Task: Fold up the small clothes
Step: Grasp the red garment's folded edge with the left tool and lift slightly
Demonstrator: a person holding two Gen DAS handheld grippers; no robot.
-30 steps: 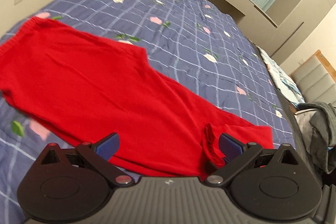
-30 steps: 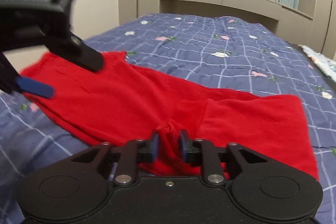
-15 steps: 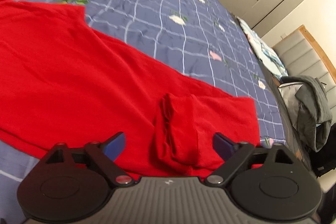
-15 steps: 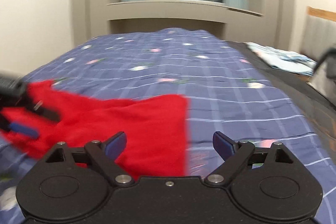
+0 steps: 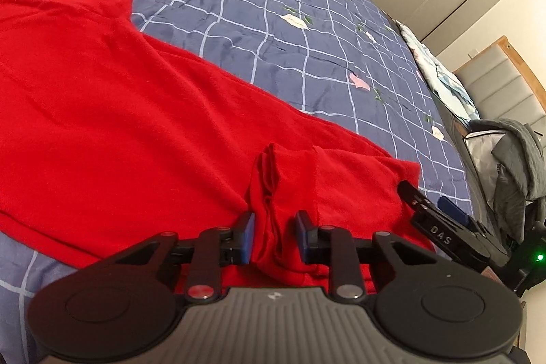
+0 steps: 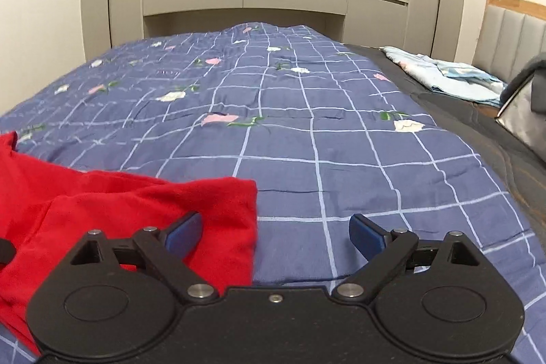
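Left fingers (image 5: 275,236) just closing around bunched red garment (image 5: 143,125) fold

A bright red knit garment (image 5: 136,125) lies spread mostly flat across the near edge of the bed (image 5: 273,23), on its blue checked floral cover. Near one end the fabric is bunched into an upright ridge of folds, with a squared end beyond it.

Both wrist cameras look low and close across the bed (image 6: 307,132); they share the red garment (image 5: 136,125).
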